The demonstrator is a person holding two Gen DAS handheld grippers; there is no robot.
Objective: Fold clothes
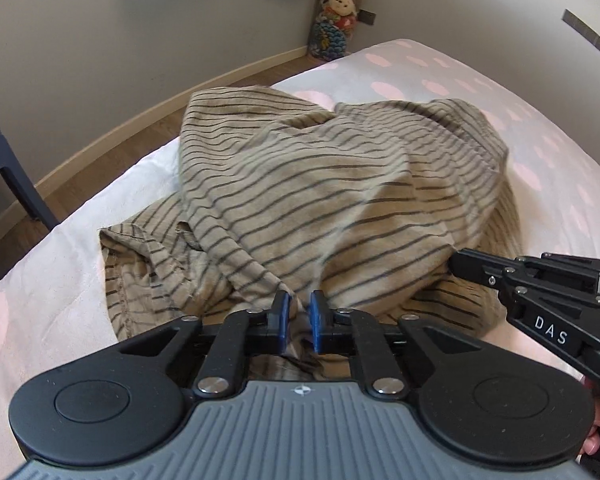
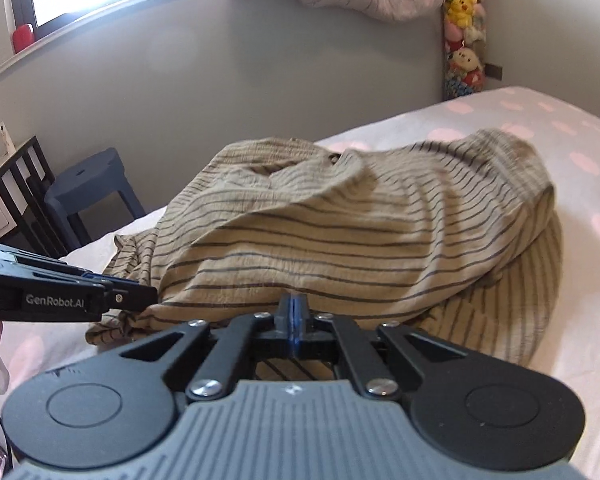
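From the left wrist view, I am looking down my left tool at the striped garment, which is lying heaped on the bed near its front edge and reaching back toward the far corner by the wall. My blue pads are standing narrow with a pinch of the near hem bunched between them, so I am judging this tool to be gripping cloth. The right tool is coming in from the right side, its tip buried against the same near edge of the fabric. The garment's long axis is running away from me, toward the far left.

From the right wrist view, my right tool is fully closed, pads meeting, at the hem just in front of it; whether cloth is caught I cannot tell. The left tool is sitting just beside it on the left, touching the crumpled edge. The cloth is looking soft, crinkled, beige with thin dark stripes, and puffed into a mound. Both tools are being held along the near edge, so I am expecting the next lift to carry that edge away toward the far side.
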